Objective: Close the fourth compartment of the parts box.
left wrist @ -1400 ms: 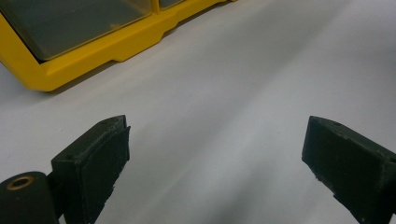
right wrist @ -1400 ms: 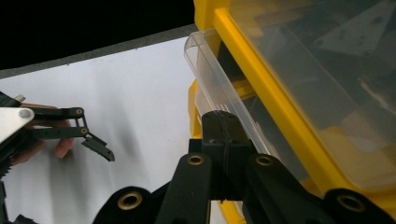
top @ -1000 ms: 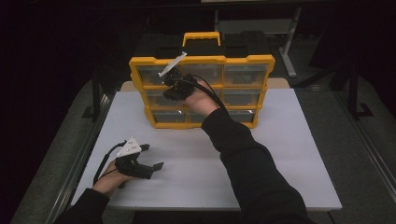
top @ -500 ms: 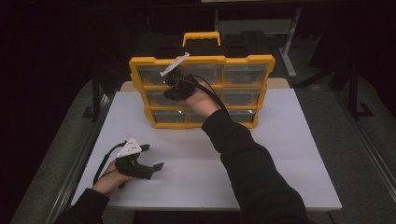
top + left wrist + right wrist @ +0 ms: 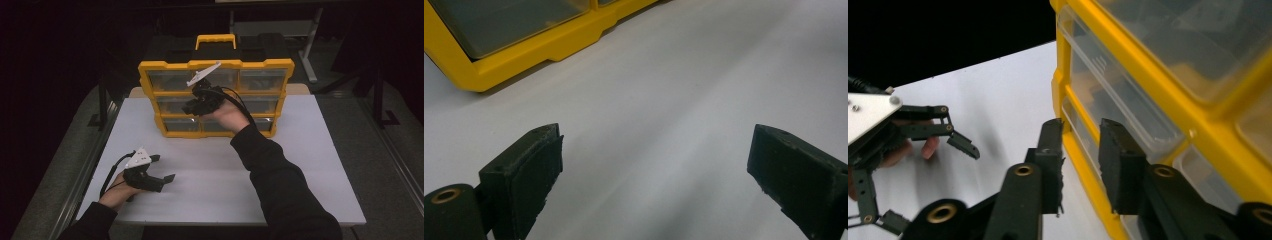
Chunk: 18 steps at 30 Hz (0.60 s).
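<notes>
Your right hand-held gripper (image 5: 192, 106) has drawn slightly back from the front of the yellow drawer cabinet (image 5: 280, 65) since the earlier frames, and its jaws have just been opening; in the right gripper view a narrow gap now stands between them with nothing in it, so treat this gripper (image 5: 1080, 150) as released. It sits just in front of the middle row of clear drawers (image 5: 1118, 100), at the left column, close to the drawer face but not gripping it. The cabinet stands upright at the far side of the white surface (image 5: 310, 165), carry handle (image 5: 216, 39) on top. Your left hand-held gripper (image 5: 162, 167) rests low near the front left of the surface, well apart from the cabinet, with its jaws spread wide and nothing between them, as the left gripper view confirms (image 5: 654, 165). Handling notes: the drawers appear to be thin, rigid clear plastic, probably light and smooth, so the pads may slip on a flat face. Take hold at the pull lip along the drawer's front edge, not on the clear panel. Pull straight out along the drawer's slide; a skewed pull is likely to jam it in the yellow frame. The cabinet itself may shift on the smooth surface if the drawer sticks; steady the frame with the left gripper if needed.
</notes>
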Motion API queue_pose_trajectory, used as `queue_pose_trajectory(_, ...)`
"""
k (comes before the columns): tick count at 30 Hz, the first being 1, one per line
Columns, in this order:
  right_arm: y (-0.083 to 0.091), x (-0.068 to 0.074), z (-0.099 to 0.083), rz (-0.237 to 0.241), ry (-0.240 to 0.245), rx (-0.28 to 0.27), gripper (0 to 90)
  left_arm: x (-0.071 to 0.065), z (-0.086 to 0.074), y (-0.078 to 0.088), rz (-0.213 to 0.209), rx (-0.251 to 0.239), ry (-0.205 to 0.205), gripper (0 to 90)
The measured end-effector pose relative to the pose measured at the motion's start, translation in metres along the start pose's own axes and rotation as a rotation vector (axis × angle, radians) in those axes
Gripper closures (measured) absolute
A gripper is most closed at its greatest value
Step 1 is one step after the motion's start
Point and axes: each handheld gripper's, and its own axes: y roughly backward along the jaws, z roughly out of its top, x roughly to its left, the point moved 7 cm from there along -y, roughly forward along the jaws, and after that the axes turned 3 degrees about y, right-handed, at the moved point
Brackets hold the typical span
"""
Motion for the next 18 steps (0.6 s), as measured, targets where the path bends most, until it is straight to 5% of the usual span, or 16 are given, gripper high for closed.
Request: queue_pose_trajectory(18,0.012,0.0,-0.041,-0.04,-0.021,-0.005,32.8,0.0,-0.001,-0.001,0.0,0.004,0.004,7.2)
